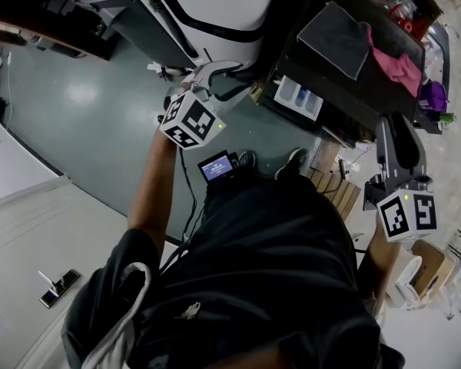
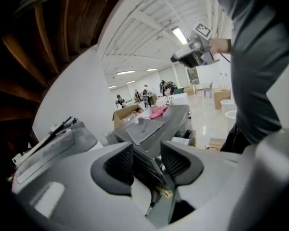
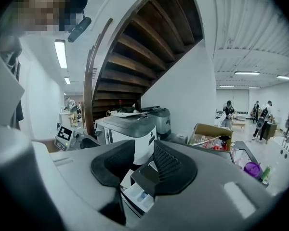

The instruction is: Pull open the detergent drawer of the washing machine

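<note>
Grey-green floor [image 1: 84,98] fills the left of the head view. At the far side sits a white machine [image 1: 215,14], and the dark washing machine [image 1: 346,91] is to the right of it. A grey cloth [image 1: 334,37] and a pink cloth [image 1: 396,68] are lying on the washer's top. The detergent drawer [image 1: 300,97] is already sticking out of the front, with its white compartments on show. The left gripper [image 1: 219,71] is up in the air just left of the drawer and not touching it. The right gripper [image 1: 399,133] is off to the right of the washer, well apart from the drawer.

Left gripper view: the left gripper [image 2: 147,160] has its jaws a little apart, pads bare, nothing between them. Past them you get the washing machine [image 2: 176,117] top with the grey cloth [image 2: 144,129] and pink cloth [image 2: 159,112]. The right gripper [image 2: 180,57] shows up top right, held in the person's hand [image 2: 220,44].

Right gripper view: a wooden staircase [image 3: 144,57] curves overhead. The right gripper [image 3: 137,162] has its jaws apart too and isn't gripping anything. Low in the gap sits the pulled-out detergent drawer [image 3: 139,196], white with a bit of blue in one compartment. The white machine [image 3: 127,131] is beyond it, and a cardboard box [image 3: 209,136] sits to the right.
</note>
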A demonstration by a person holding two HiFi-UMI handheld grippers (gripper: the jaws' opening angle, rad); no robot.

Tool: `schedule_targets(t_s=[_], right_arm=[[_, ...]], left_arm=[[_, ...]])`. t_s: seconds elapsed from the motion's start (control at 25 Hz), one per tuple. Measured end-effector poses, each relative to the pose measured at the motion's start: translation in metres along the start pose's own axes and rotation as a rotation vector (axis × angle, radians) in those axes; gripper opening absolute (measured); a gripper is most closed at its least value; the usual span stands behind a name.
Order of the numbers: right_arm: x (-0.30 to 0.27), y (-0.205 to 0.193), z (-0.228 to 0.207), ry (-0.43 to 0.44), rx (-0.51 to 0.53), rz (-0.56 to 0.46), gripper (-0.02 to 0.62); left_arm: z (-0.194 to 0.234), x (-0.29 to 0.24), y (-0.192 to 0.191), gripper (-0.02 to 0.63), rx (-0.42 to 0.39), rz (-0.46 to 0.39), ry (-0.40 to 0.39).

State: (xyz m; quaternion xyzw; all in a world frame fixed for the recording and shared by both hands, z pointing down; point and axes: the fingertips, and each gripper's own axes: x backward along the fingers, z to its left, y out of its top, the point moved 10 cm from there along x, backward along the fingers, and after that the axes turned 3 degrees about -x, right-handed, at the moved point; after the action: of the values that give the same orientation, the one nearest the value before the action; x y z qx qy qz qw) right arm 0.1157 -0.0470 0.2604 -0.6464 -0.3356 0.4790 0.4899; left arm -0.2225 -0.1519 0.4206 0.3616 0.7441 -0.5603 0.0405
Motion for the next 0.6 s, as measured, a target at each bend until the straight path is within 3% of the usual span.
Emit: schedule_targets(t_s=[0.2, 0.44, 0.6], right_arm=[[0.014, 0.004, 0.007, -0.029, 0.050, -0.075, 0.120], [0.037, 0.008, 0.007, -0.081, 0.059, -0.133, 0.120], [0.053, 0.003, 0.002, -0.106, 0.040, -0.154, 0.120]], left_arm=[[0.016, 0.041, 0.043, 0.218, -0.015, -0.020, 0.116], [0.020, 0.084, 0.108, 0.272, 0.014, -0.184, 0.122], [0.017, 0.104, 0.137, 0.293, 0.029, -0.246, 0.156]])
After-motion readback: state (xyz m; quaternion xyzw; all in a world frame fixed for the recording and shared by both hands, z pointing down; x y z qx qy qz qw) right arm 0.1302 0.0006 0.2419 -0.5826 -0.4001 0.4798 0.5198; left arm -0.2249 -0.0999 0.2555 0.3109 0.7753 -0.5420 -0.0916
